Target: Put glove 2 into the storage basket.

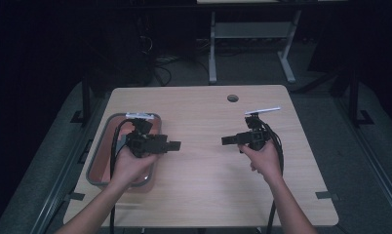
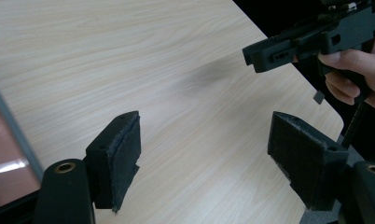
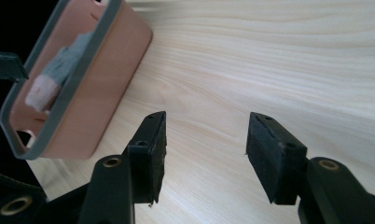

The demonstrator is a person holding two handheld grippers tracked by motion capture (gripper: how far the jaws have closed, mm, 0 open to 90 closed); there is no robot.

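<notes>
Both grippers held above a wooden table [image 1: 204, 170], jaws facing each other across bare wood. The left gripper [image 1: 173, 145] hangs over the right-hand rim of a pink tray [image 1: 97, 156] at the table's left side; its jaws stand wide apart with nothing between them. The right gripper [image 1: 228, 140] is well apart from the tray, jaws likewise parted and empty. In the right gripper view a small grey and pale thing, perhaps a cloth [image 3: 52, 77], lies inside the tray [image 3: 106, 93]. The tray's long axis runs toward and away from the person. The left hand [image 1: 130, 163] is judged the nearer for any reach into it.
</notes>
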